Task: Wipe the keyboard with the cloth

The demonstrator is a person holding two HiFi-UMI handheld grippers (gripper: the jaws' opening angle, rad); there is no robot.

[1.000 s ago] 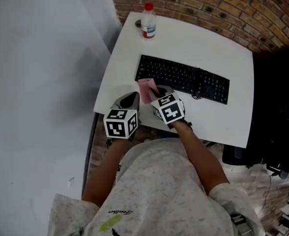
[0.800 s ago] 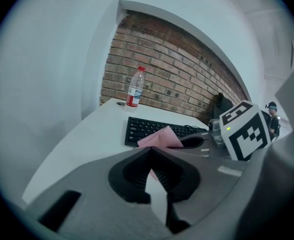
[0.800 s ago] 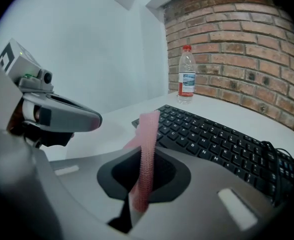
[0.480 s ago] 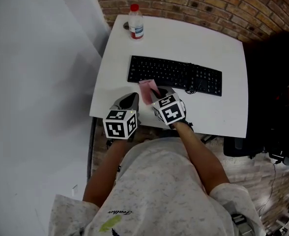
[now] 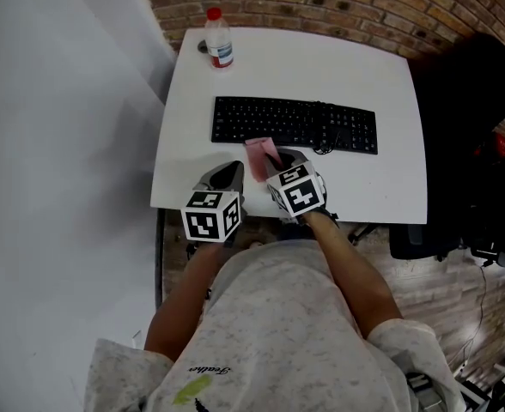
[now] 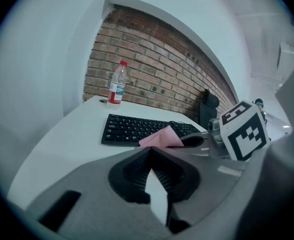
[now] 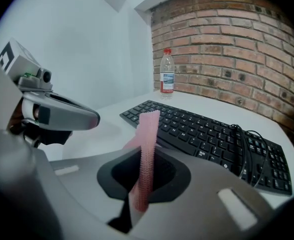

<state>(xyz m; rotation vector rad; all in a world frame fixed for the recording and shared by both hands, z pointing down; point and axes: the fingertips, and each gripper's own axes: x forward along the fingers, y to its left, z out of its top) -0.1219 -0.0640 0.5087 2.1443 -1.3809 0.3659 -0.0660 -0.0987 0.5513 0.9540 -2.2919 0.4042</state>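
A black keyboard (image 5: pixel 295 124) lies across the middle of the white table (image 5: pixel 381 67). My right gripper (image 5: pixel 271 165) hovers just in front of the keyboard's left half, shut on a pink cloth (image 5: pixel 260 157). The cloth (image 7: pixel 146 149) stands up as a thin ribbed strip between the jaws, poking past the tips toward the keyboard (image 7: pixel 212 134). My left gripper (image 5: pixel 228 175) is close beside it on the left, over the table's front edge, jaws together with nothing in them (image 6: pixel 150 154). From there the cloth (image 6: pixel 162 138) and keyboard (image 6: pixel 137 129) show ahead.
A clear water bottle (image 5: pixel 219 39) with a red cap stands at the table's far left corner, a small dark lid (image 5: pixel 203 47) beside it. A thin cable (image 5: pixel 323 148) loops at the keyboard's front edge. A black chair (image 5: pixel 471 153) stands right of the table; brick wall behind.
The head view has swung, so the table and keyboard shifted left and sit squarer in frame. Both grippers and the cloth keep about the same pose at the front edge.
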